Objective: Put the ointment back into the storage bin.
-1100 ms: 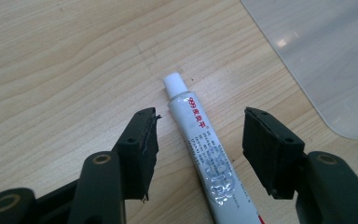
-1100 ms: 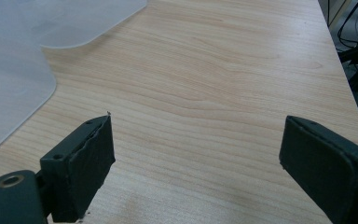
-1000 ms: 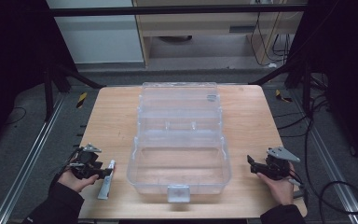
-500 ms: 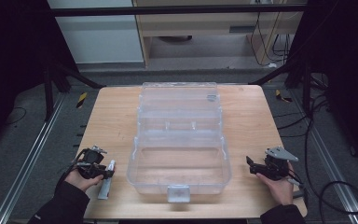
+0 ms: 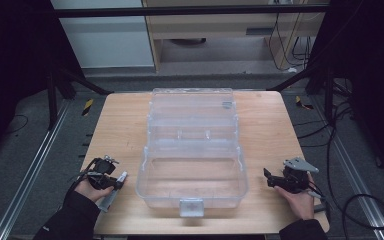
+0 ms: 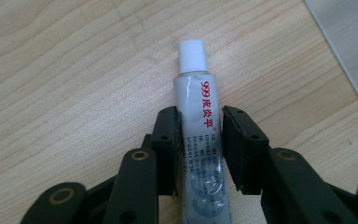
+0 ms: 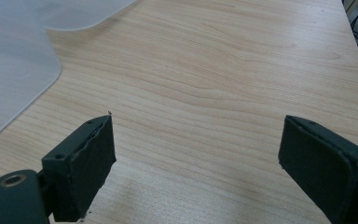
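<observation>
A white ointment tube (image 6: pixel 193 84) with red lettering and a white cap lies flat on the wooden table (image 5: pixel 120 130), left of a large clear plastic box (image 5: pixel 145 172). My left gripper (image 6: pixel 200 112) has both jaws pressed against the tube's sides, with the cap pointing away from me. In the high view the left gripper (image 5: pixel 114 181) sits at the table's front left, over the tube (image 5: pixel 109 197). My right gripper (image 5: pixel 267 178) rests low near the front right, pointing at the box. Its jaws stand wide apart in the right gripper view (image 7: pixel 200 126), with bare wood between them.
The clear box stands open in the table's middle, lid (image 5: pixel 190 102) tilted back and a latch (image 5: pixel 190 206) at the front edge. Its frosted corner (image 7: pixel 14 56) shows in the right gripper view. Metal rails and cables (image 5: pixel 365 200) lie on the floor around the table.
My left gripper has slid right along the front edge and closed around the tube. The right gripper has barely moved.
</observation>
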`<state>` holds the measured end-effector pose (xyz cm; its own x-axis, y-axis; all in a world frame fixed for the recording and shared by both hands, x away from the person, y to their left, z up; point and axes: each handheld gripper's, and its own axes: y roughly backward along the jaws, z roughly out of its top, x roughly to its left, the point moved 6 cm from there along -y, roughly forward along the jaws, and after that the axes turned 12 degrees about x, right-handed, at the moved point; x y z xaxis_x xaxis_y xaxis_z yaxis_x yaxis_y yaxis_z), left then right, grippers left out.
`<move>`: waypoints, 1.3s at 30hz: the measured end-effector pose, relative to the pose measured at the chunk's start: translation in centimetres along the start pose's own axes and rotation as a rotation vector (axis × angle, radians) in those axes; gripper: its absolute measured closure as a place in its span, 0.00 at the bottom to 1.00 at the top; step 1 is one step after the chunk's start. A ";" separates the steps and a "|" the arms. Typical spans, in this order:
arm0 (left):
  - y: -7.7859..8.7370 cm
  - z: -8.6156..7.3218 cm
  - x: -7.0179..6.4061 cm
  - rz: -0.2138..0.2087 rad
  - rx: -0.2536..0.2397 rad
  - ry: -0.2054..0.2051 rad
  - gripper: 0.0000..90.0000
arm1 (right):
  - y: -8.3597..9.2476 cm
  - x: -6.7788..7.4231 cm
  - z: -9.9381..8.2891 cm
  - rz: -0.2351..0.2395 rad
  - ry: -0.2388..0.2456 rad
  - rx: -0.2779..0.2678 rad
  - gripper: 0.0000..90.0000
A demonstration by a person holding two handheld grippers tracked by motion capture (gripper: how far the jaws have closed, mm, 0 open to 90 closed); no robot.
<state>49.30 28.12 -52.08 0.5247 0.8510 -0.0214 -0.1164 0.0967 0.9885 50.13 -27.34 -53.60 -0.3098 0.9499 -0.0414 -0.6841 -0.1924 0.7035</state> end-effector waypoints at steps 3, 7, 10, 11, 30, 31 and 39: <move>-0.2 0.1 -0.1 0.000 0.011 -0.011 0.76 | -0.1 0.0 0.0 0.001 0.002 0.003 0.12; -0.2 0.2 -0.1 0.015 0.033 -0.040 0.77 | -0.1 0.0 0.0 0.003 0.005 0.003 0.12; -0.2 0.3 -0.2 0.022 0.048 -0.058 0.77 | -0.1 0.1 0.0 0.003 0.012 0.001 0.13; -0.2 0.3 -0.2 0.025 0.053 -0.068 0.77 | -0.1 0.1 0.0 0.003 0.019 -0.005 0.13; 5.1 0.2 -1.5 0.018 -0.031 -0.347 0.78 | -0.1 0.0 0.0 -0.002 0.033 -0.012 0.14; 5.5 0.2 -1.7 0.019 -0.038 -0.366 0.78 | -0.1 0.0 0.0 -0.003 0.033 -0.013 0.14; 8.5 0.1 -2.6 0.005 -0.077 -0.497 0.78 | -0.2 -0.1 -0.1 -0.005 0.030 -0.007 0.14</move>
<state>47.01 26.65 -43.60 0.8601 0.5045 0.0757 -0.1719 0.1468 0.9741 50.17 -27.39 -53.80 -0.3263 0.9429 -0.0661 -0.6902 -0.1899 0.6983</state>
